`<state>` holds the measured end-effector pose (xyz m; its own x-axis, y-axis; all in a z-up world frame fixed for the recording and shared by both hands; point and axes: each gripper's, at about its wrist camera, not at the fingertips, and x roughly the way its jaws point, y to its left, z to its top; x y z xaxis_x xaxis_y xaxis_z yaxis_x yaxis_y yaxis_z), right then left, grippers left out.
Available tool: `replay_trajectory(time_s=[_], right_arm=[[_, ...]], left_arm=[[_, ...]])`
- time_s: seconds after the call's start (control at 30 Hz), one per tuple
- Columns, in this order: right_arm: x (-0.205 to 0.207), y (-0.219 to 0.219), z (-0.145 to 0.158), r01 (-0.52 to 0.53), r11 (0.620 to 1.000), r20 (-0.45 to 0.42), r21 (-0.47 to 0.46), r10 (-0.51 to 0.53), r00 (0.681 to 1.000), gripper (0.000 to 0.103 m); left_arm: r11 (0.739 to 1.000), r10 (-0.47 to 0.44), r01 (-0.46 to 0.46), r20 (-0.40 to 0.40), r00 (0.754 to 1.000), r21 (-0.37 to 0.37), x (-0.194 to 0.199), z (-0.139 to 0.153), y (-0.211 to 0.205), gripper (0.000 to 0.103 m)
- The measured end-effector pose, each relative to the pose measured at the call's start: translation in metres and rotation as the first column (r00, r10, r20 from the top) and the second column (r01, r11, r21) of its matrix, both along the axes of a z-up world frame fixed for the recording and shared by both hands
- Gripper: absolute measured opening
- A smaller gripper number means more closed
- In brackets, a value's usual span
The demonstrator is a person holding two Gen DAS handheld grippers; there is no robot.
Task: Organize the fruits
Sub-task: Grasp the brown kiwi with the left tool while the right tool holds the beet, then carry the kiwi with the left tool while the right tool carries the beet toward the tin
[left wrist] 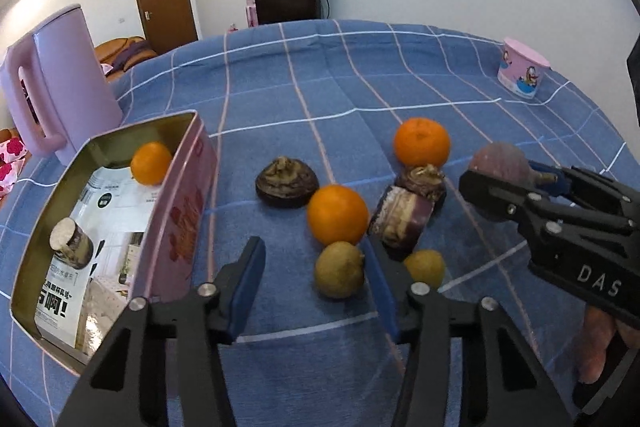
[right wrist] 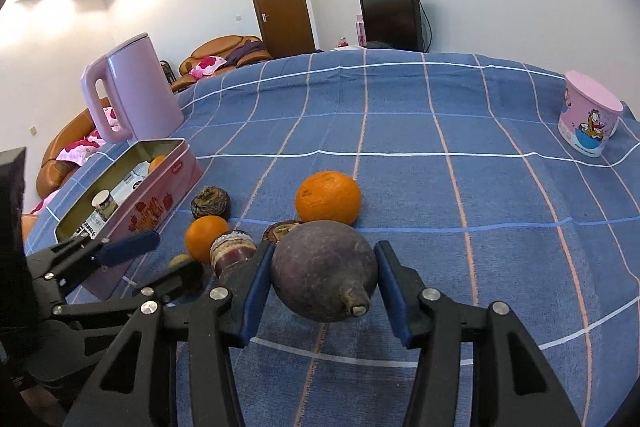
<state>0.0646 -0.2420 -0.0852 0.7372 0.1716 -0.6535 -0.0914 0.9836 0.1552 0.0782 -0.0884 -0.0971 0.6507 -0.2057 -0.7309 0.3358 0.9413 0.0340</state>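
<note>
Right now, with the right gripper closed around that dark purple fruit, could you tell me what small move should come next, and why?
Probably lift the purple fruit a little: the right gripper has it between both pads, while the open tin sits across the table, beyond the oranges.

The checked tablecloth (right wrist: 400,131) is matt woven cloth. The tin box (left wrist: 182,203) shows dull brassy metal inside. The kettle (right wrist: 136,87) looks like smooth, satin plastic.
</note>
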Motion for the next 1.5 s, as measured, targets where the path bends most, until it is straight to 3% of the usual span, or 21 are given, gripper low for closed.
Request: replay_trajectory(time_s=[0.2,0.4,0.97,1.5], right_arm=[[0.004,0.002,-0.004,-0.018,1.000,-0.034,0.001,0.018,0.999,0.053],[0.006,0.003,-0.004,-0.021,1.000,-0.038,-0.003,0.021,0.999,0.053],[-0.005,0.008,0.004,-0.035,0.999,0.033,-0.025,0.036,0.999,0.053],[-0.018,0.014,0.014,-0.047,0.998,0.118,-0.045,0.052,0.992,0.053]], left_arm=[[0.999,-0.031,0.030,-0.059,0.998,-0.030,0.004,-0.006,-0.002,0.028],[0.998,-0.041,0.038,-0.055,0.998,-0.042,0.002,-0.005,-0.002,0.027],[0.996,0.053,-0.048,0.076,0.996,-0.069,-0.010,0.011,0.013,0.027],[0.994,0.090,-0.081,0.149,0.985,-0.068,-0.019,0.019,0.015,0.027]])
